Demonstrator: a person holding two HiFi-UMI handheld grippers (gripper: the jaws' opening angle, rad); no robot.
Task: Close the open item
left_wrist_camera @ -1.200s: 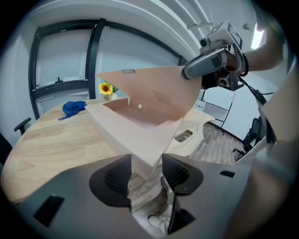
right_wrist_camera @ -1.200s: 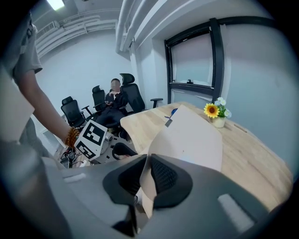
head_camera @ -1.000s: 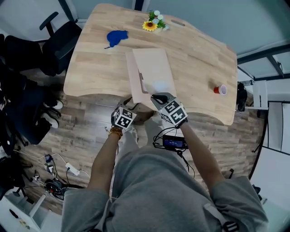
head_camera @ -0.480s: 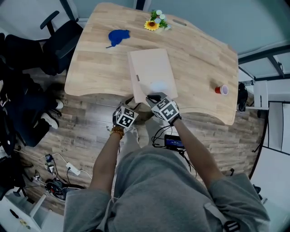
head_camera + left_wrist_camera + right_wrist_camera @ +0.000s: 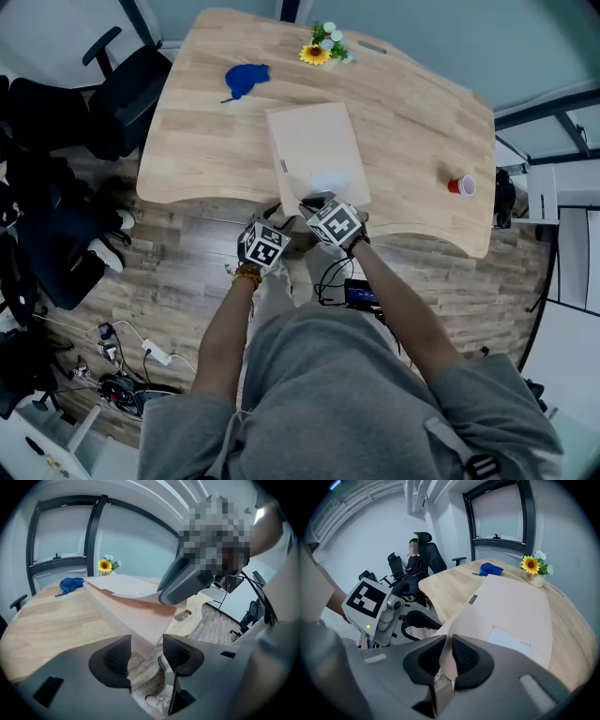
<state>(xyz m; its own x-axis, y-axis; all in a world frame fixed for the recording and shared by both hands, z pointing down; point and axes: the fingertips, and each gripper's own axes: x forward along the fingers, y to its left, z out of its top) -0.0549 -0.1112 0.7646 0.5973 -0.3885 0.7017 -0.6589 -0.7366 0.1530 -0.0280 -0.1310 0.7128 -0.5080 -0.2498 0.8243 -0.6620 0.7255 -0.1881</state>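
Office: wooden desk (image 5: 206, 141), black swivel chairs (image 5: 129, 82), cables (image 5: 117, 373) on floor.

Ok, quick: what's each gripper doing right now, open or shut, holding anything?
Left gripper: open, box corner between its jaws.
Right gripper: shut on the lid edge.

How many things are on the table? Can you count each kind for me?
box: 1
blue cloth: 1
flowers: 1
red cup: 1
Total: 4
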